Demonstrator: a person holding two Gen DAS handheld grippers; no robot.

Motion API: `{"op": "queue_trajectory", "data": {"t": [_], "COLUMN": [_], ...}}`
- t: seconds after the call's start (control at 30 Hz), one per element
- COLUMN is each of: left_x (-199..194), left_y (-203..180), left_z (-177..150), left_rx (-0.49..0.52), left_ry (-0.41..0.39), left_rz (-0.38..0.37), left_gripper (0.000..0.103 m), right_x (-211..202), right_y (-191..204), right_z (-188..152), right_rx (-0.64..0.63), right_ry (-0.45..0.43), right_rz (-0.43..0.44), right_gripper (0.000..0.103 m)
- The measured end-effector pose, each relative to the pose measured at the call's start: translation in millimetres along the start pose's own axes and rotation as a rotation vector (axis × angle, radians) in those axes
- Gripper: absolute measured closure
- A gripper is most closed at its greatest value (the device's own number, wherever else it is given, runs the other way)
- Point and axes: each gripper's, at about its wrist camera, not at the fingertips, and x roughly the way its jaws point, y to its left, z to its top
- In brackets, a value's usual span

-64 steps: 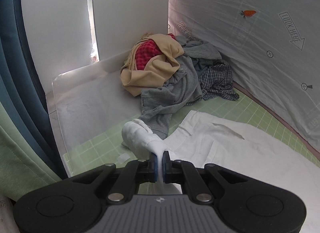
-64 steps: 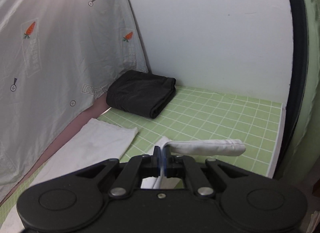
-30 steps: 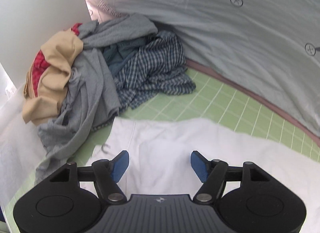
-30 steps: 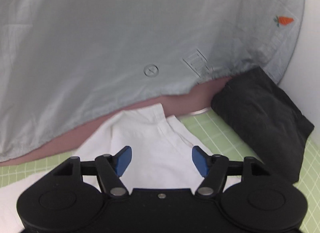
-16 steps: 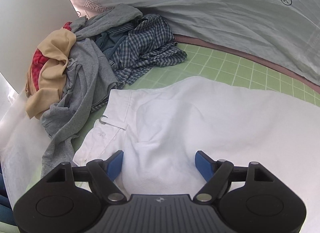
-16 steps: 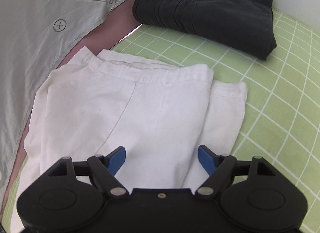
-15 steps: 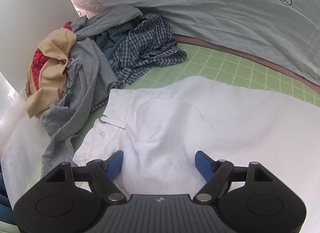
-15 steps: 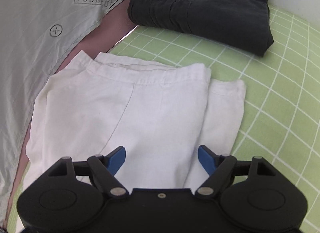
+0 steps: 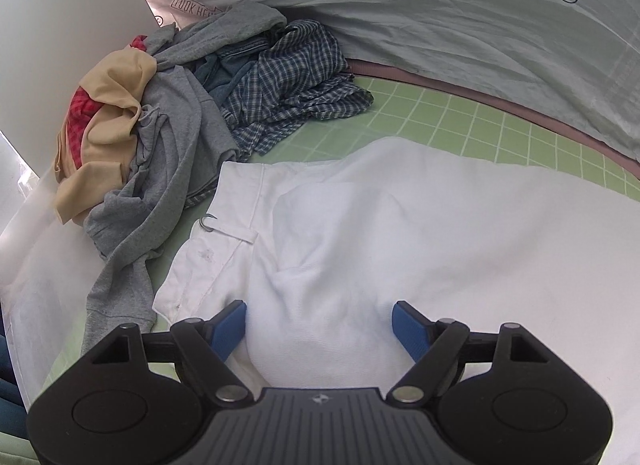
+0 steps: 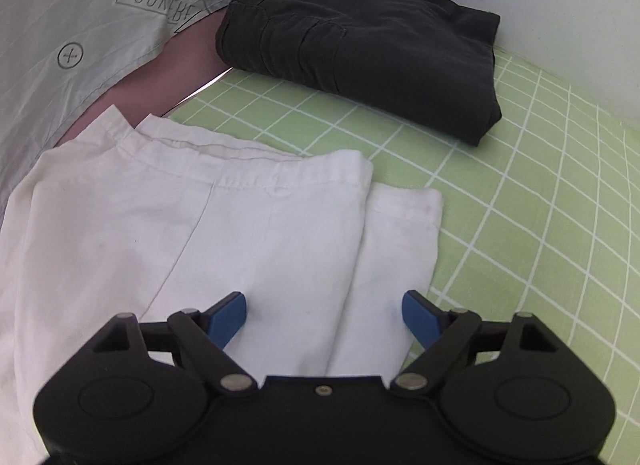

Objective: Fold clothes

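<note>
Left wrist view: left gripper (image 9: 319, 319) fingers spread wide, empty, over waist end of white trousers (image 9: 400, 233). Trousers lie flat on green grid mat (image 9: 460, 117), folded lengthwise by look; cross folds judged outstanding. Unfolded pile (image 9: 192, 105) far left: grey, checked, beige, red garments untouched. Backdrop sheet (image 9: 440, 5) print: "LOOK HERE", partly hidden.

Right wrist view: right gripper (image 10: 324, 315) fingers apart, empty, over trouser hems, legs stacked, slightly offset. Folded black garment (image 10: 360, 41) far right, judged finished. Sheet print reads mirrored "LOOK HERE". No brand labels legible.
</note>
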Motion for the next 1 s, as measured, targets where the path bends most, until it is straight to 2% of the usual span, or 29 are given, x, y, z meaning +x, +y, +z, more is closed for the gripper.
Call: {"op": "queue_trajectory", "data": {"t": [0.03, 0.07, 0.1, 0.17, 0.23, 0.37, 0.47, 0.7, 0.83, 0.97, 1.0], "left_x": [1.8, 3.5, 5.0, 7.0, 5.9, 4.1, -2.8, -45.2, -72.1, -93.1, -97.0], "left_y": [0.5, 0.8, 0.8, 0.6, -0.6, -2.4, -2.6, -9.4, -28.5, -61.2, -70.3], "left_z": [-0.6, -1.8, -3.6, -7.3, -11.7, -20.5, -27.7, -53.4, -80.6, -108.9, -115.9], "left_rx": [-0.004, -0.003, 0.001, 0.014, 0.039, 0.083, 0.103, 0.110, 0.142, 0.191, 0.201], "left_ry": [0.004, 0.009, 0.013, 0.018, 0.011, 0.006, -0.001, -0.011, -0.019, -0.026, -0.026], "left_rz": [-0.003, -0.002, 0.003, 0.011, 0.014, 0.012, 0.000, -0.093, -0.165, -0.196, -0.204], "left_gripper": [0.020, 0.020, 0.020, 0.020, 0.020, 0.020, 0.020, 0.020, 0.020, 0.020, 0.020], "right_x": [-2.0, -4.4, -6.8, -11.4, -15.5, -30.8, -46.7, -86.1, -95.7, -110.7, -114.3], "right_y": [1.1, 1.6, 2.2, -1.3, -14.7, -55.2, -91.5, -169.1, -198.6, -209.5, -211.7], "right_z": [-0.6, -1.1, -1.6, -3.1, -5.9, -16.5, -31.7, -79.0, -91.7, -87.6, -85.3], "right_rx": [-0.012, -0.019, -0.026, -0.022, 0.034, 0.128, 0.153, 0.187, 0.192, 0.169, 0.158], "right_ry": [-0.008, -0.015, -0.022, -0.033, -0.037, -0.058, -0.060, -0.049, 0.006, -0.008, -0.021], "right_rz": [0.020, 0.044, 0.068, 0.066, 0.094, 0.054, 0.075, 0.035, 0.110, 0.118, 0.118], "right_gripper": [0.034, 0.050, 0.075, 0.099, 0.101, 0.101, 0.102, 0.101, 0.100, 0.088, 0.078]}}
